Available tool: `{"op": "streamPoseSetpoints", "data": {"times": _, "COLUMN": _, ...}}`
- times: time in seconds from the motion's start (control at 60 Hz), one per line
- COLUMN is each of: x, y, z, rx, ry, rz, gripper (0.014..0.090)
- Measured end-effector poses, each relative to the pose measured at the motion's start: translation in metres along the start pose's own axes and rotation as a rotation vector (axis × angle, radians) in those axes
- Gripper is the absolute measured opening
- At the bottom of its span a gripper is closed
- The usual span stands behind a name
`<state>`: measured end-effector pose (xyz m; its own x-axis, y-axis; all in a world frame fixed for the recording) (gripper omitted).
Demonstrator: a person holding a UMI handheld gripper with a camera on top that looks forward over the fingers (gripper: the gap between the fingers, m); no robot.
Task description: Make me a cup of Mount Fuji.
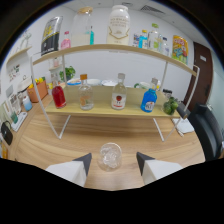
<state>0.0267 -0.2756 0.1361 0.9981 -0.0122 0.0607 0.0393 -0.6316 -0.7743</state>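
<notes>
- your tool (pixel 114 161) is open, its two dark-tipped fingers spread wide and gripping nothing.
- the task's thing, a clear glass cup (pixel 110 155), stands on the wooden table (pixel 45 145) between the fingers, slightly ahead of the tips, with a gap at either side.
- the cup looks faceted or holds ice; you can't tell which from here. either way it's smooth, hard and round, so it is likely to slip or turn if you pinch it off centre.
- if you close while one finger is nearer than the other, that finger will probably push the cup along the table before the second one arrives; centre it first.
- the table's wood grain looks slick and flat, offering little to stop a sliding glass.
- beyond the cup a low wooden shelf on thin white legs (pixel 62 127) carries four bottles in a row: a red bottle (pixel 59 95), a clear bottle (pixel 86 95), a bottle with a red label (pixel 118 95) and a blue bottle (pixel 149 99).
- the bottles are tall with slim necks and stand close together; reaching for one at an angle could knock its neighbour over.
- which bottles the drink needs is not readable from here, so a wrong pick is the other risk.
- an upper shelf (pixel 150 52) holds larger jars and boxes, well apart from your tool.
</notes>
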Motion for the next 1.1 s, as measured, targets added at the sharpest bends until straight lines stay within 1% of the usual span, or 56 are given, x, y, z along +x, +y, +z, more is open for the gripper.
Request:
{"op": "streamPoseSetpoints", "data": {"times": 0.267, "x": 0.0, "y": 0.002, "z": -0.01, "rx": 0.018, "ry": 0.005, "rz": 0.01, "gripper": 0.0839}}
{"op": "streamPoseSetpoints", "data": {"times": 0.367, "x": -0.008, "y": 0.004, "z": -0.02, "rx": 0.052, "ry": -0.003, "rz": 0.026, "gripper": 0.0838}}
{"op": "streamPoseSetpoints", "data": {"times": 0.533, "x": -0.035, "y": -0.013, "z": -0.041, "rx": 0.162, "ry": -0.041, "rz": 0.061, "gripper": 0.0838}}
{"op": "streamPoseSetpoints", "data": {"times": 0.633, "x": -0.05, "y": -0.041, "z": -0.051, "rx": 0.264, "ry": -0.071, "rz": 0.073, "gripper": 0.0838}}
{"op": "streamPoseSetpoints", "data": {"times": 0.7, "x": -0.057, "y": -0.06, "z": -0.052, "rx": 0.321, "ry": -0.077, "rz": 0.075, "gripper": 0.0839}}
{"op": "streamPoseSetpoints", "data": {"times": 0.783, "x": -0.064, "y": -0.081, "z": -0.041, "rx": 0.367, "ry": -0.074, "rz": 0.073, "gripper": 0.0839}}
{"op": "streamPoseSetpoints", "data": {"times": 1.0, "x": -0.076, "y": -0.129, "z": 0.015, "rx": 0.401, "ry": -0.06, "rz": 0.08, "gripper": 0.0835}}
{"op": "streamPoseSetpoints", "data": {"times": 1.067, "x": -0.079, "y": -0.143, "z": 0.04, "rx": 0.406, "ry": -0.056, "rz": 0.074, "gripper": 0.0812}}
{"op": "streamPoseSetpoints", "data": {"times": 1.1, "x": -0.078, "y": -0.145, "z": 0.047, "rx": 0.409, "ry": -0.047, "rz": 0.072, "gripper": 0.0782}}
